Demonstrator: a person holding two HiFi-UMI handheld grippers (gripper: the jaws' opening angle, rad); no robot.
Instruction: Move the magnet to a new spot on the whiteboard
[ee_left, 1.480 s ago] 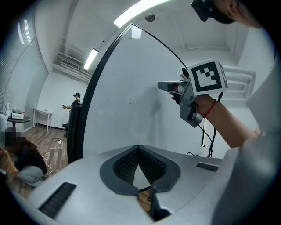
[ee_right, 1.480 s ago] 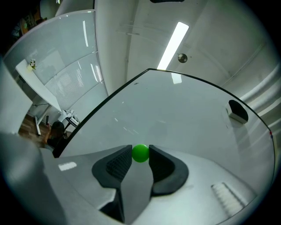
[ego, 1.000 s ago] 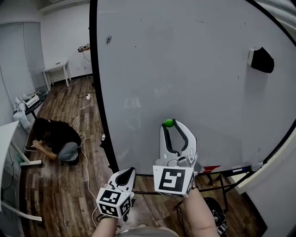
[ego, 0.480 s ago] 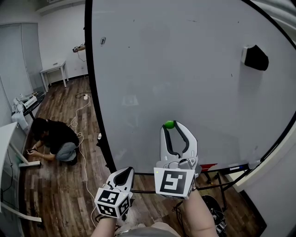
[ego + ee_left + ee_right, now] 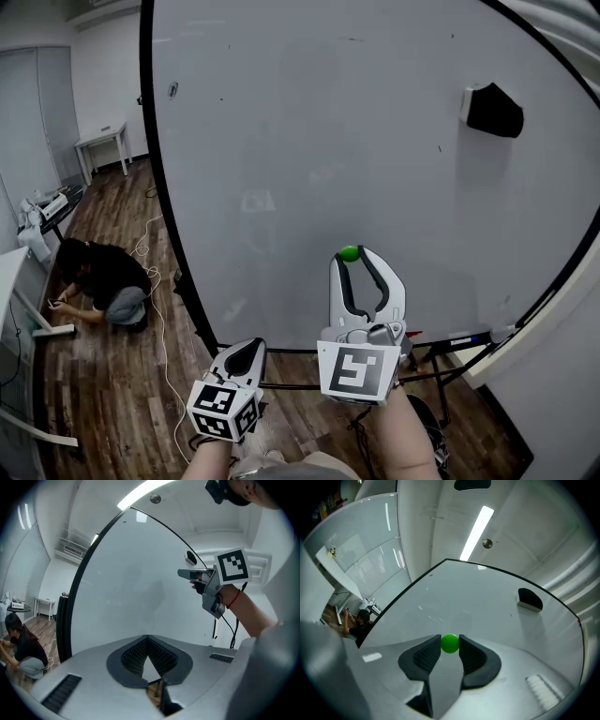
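We hold a claw in each hand, facing a large black-framed whiteboard (image 5: 309,141) that stands upright over a wooden floor (image 5: 103,384). Our right claw (image 5: 350,258) is raised to the lower middle of the board. Its two dark ribbed pads are clenched on a small green magnet (image 5: 450,643), a round ball caught at the very tips with one pad pressing on each side. The magnet sits at the board's face, but we cannot tell whether it touches the board. A square-patterned marker cube (image 5: 356,369) sits at the back of this claw, just above our bare forearm. Our left claw (image 5: 247,349) hangs lower and to the left, below the board's bottom edge and apart from the right one. Its pads are clenched tip to tip with nothing between them. In the left gripper view the right claw shows off to the side, with a red string (image 5: 233,600) around the wrist behind it. A black eraser (image 5: 490,109) on a white base is stuck high on the right part of the whiteboard, well apart from the magnet. Elsewhere the board shows only a few small dark specks. To the left of the board, a person in a dark top (image 5: 103,279) crouches on the floor. A white cable (image 5: 155,309) trails across the boards nearby. A small white table (image 5: 101,142) stands by the far wall.
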